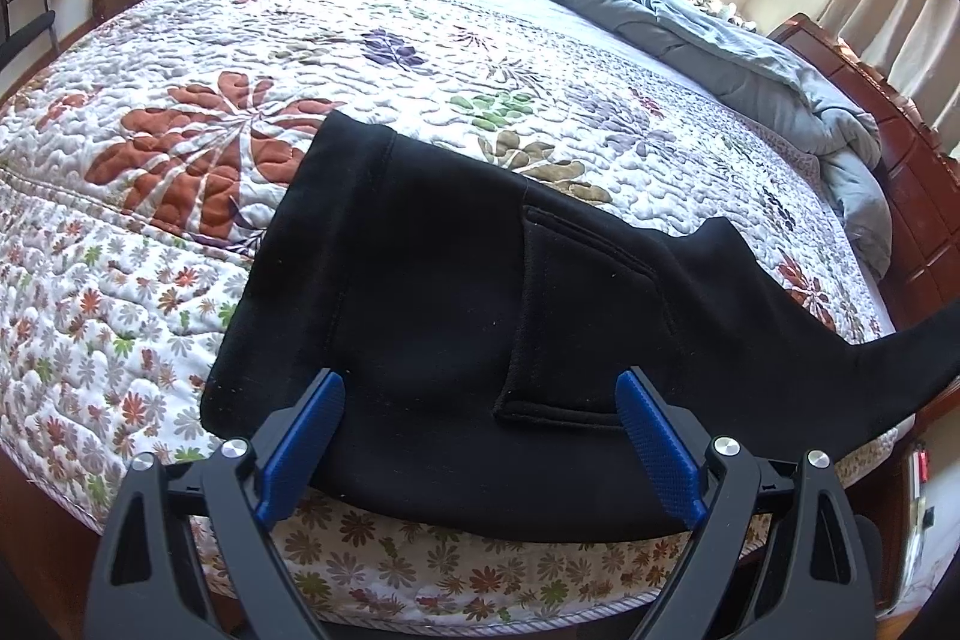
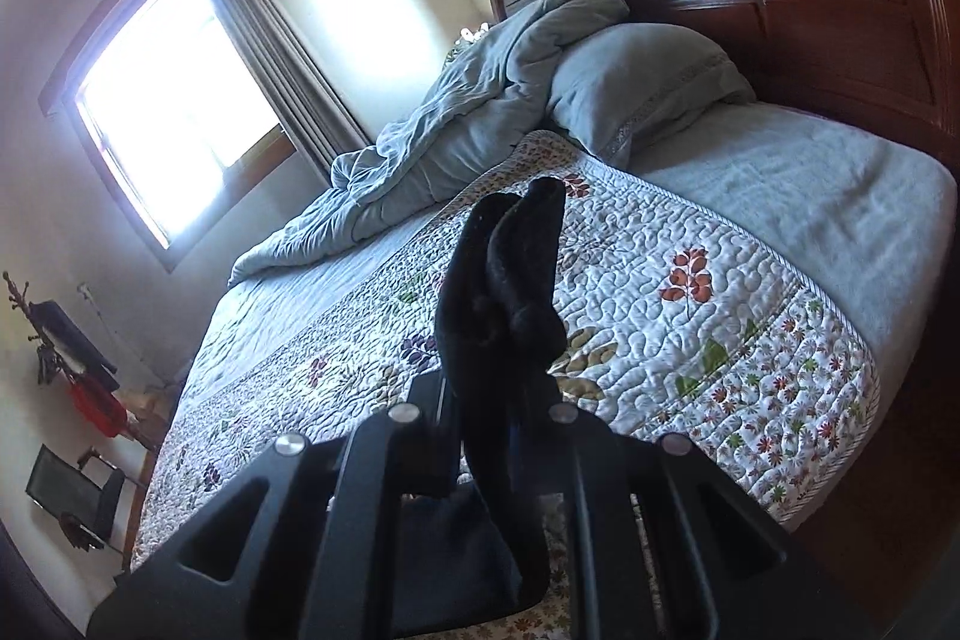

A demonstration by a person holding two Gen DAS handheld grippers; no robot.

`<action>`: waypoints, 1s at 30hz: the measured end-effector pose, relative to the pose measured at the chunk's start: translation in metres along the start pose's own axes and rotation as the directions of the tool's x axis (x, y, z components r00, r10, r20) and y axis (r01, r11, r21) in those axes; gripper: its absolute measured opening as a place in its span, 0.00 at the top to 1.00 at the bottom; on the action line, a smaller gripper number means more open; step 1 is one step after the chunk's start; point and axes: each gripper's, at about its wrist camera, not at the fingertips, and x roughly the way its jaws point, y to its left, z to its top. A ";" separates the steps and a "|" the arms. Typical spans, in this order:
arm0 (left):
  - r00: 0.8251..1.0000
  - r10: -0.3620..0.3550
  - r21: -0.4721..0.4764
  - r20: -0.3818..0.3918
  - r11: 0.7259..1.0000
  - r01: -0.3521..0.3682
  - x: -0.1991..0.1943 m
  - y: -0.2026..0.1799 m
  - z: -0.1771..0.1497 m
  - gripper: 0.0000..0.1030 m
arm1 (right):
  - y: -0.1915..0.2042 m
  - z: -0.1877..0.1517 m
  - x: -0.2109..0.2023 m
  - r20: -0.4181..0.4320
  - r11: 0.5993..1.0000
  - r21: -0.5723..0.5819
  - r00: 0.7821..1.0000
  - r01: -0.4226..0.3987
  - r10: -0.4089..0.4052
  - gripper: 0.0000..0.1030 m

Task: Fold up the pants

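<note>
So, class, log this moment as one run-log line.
left gripper: open over black pants | right gripper: shut on pants leg | quilt: under pants

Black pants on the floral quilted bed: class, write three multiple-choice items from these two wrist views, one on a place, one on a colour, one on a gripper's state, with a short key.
1. Where does the waist end of the black fleece pants lie?
A. On the wooden headboard
B. On the floral quilted bedspread, at the bed's near edge
C. On the grey pillow

2. What colour are the ribbed pads of the left gripper?
A. Blue
B. Red
C. White

3. What is the right gripper doing?
A. Open over bare quilt
B. Clamped on the grey duvet
C. Shut on bunched black pants fabric

Key: 1 B, the waist rests on the quilt by the edge. 2 A, both pads show blue. 3 C, black cloth stands up from between its closed fingers.
</note>
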 end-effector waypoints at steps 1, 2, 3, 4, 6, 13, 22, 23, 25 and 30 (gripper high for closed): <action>1.000 -0.002 0.000 0.001 1.000 0.002 0.000 0.000 0.000 0.10 | 0.004 -0.001 0.000 -0.001 1.000 -0.009 1.000 0.003 -0.003 0.90; 1.000 -0.003 -0.002 0.000 1.000 0.003 0.000 0.000 0.000 0.10 | 0.011 -0.002 -0.001 -0.002 1.000 -0.025 1.000 0.008 -0.008 0.90; 1.000 -0.007 -0.004 0.001 1.000 0.007 0.000 0.001 0.000 0.10 | 0.016 -0.002 -0.001 -0.002 0.999 -0.040 1.000 0.011 -0.011 0.90; 1.000 -0.009 -0.006 0.003 1.000 0.009 -0.001 0.001 -0.001 0.10 | 0.022 -0.003 -0.002 -0.001 0.998 -0.057 1.000 0.015 -0.015 0.90; 1.000 -0.016 -0.010 0.007 1.000 0.016 -0.002 0.002 -0.001 0.10 | 0.033 -0.005 -0.005 0.001 0.996 -0.087 1.000 0.022 -0.022 0.90; 0.999 -0.038 -0.024 0.019 0.999 0.038 -0.005 0.004 -0.002 0.10 | 0.062 -0.013 -0.006 -0.006 0.979 -0.194 0.998 0.057 -0.059 0.90; 0.998 -0.055 -0.038 0.030 0.998 0.056 -0.008 0.007 -0.002 0.10 | 0.089 -0.021 -0.004 -0.016 0.952 -0.296 0.996 0.076 -0.084 0.90; 0.998 -0.057 -0.040 0.031 0.998 0.058 -0.009 0.007 -0.002 0.10 | 0.092 -0.021 -0.004 -0.017 0.949 -0.304 0.996 0.076 -0.085 0.90; 0.997 -0.061 -0.045 0.035 0.997 0.063 -0.010 0.008 -0.003 0.10 | 0.096 -0.022 -0.004 -0.016 0.944 -0.321 0.996 0.080 -0.090 0.90; 0.997 -0.073 -0.053 0.041 0.996 0.075 -0.011 0.010 -0.003 0.10 | 0.108 -0.025 -0.005 -0.017 0.928 -0.363 0.995 0.088 -0.101 0.90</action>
